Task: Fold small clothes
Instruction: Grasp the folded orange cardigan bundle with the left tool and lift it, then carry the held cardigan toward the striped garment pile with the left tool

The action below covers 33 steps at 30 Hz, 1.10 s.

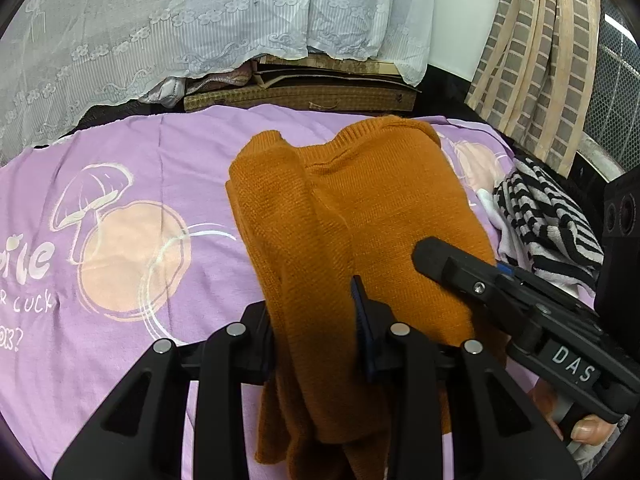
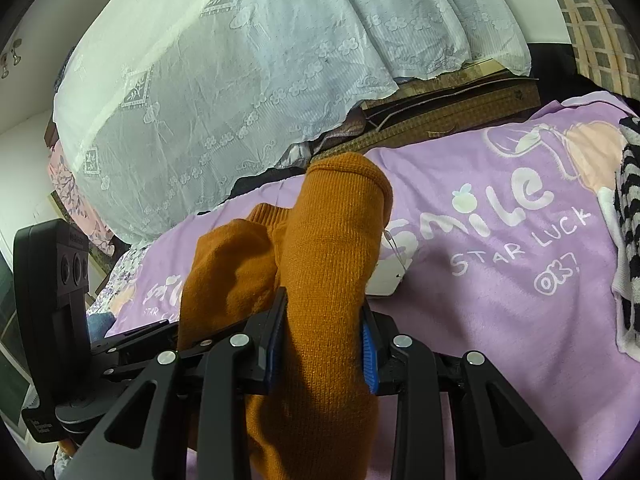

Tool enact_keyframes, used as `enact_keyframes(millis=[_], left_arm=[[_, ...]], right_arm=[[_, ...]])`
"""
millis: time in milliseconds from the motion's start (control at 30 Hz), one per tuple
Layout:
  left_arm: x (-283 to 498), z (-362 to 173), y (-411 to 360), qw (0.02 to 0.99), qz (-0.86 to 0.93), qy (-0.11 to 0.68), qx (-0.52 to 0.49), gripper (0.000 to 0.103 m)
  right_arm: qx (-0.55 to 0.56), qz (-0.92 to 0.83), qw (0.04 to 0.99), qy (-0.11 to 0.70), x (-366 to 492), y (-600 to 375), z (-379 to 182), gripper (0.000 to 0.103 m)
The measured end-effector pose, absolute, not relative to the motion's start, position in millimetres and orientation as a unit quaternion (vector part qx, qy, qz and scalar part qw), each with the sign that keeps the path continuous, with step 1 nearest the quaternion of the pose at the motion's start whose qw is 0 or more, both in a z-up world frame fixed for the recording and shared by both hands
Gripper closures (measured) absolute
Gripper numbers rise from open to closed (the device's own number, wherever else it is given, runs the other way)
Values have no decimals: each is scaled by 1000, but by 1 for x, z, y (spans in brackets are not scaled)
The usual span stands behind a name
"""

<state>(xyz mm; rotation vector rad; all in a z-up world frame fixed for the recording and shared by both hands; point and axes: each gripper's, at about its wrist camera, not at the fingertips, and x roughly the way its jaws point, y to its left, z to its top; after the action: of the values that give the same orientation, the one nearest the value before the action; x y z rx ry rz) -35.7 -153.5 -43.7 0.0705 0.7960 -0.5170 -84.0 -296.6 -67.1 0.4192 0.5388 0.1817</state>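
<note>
An orange knit garment (image 1: 360, 216) is bunched and held up over the purple printed sheet (image 1: 120, 184). My left gripper (image 1: 316, 312) is shut on a thick fold of it, and the cloth hangs down between the jaws. My right gripper (image 2: 324, 332) is shut on another bundle of the same orange garment (image 2: 332, 248), which stands up in front of the camera. The right gripper also shows in the left wrist view (image 1: 480, 276), pressed into the garment's right side. The left gripper's body shows at the left of the right wrist view (image 2: 60, 320).
A black-and-white striped garment (image 1: 548, 224) lies on the sheet's right side, also in the right wrist view (image 2: 628, 232). A white lace cover (image 2: 240, 80) drapes over stacked things behind the sheet. A white tag (image 2: 384, 280) lies by the orange garment. Plaid cloth (image 1: 532, 60) hangs far right.
</note>
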Motion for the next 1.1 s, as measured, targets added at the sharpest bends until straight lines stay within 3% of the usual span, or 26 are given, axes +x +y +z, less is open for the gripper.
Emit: enact_keyframes(millis=[1100], left_arm=[[-76,-1,-166,912,-252,318,64,73]], right_arm=[[197,86,956,199,-124,-308,-33,71]])
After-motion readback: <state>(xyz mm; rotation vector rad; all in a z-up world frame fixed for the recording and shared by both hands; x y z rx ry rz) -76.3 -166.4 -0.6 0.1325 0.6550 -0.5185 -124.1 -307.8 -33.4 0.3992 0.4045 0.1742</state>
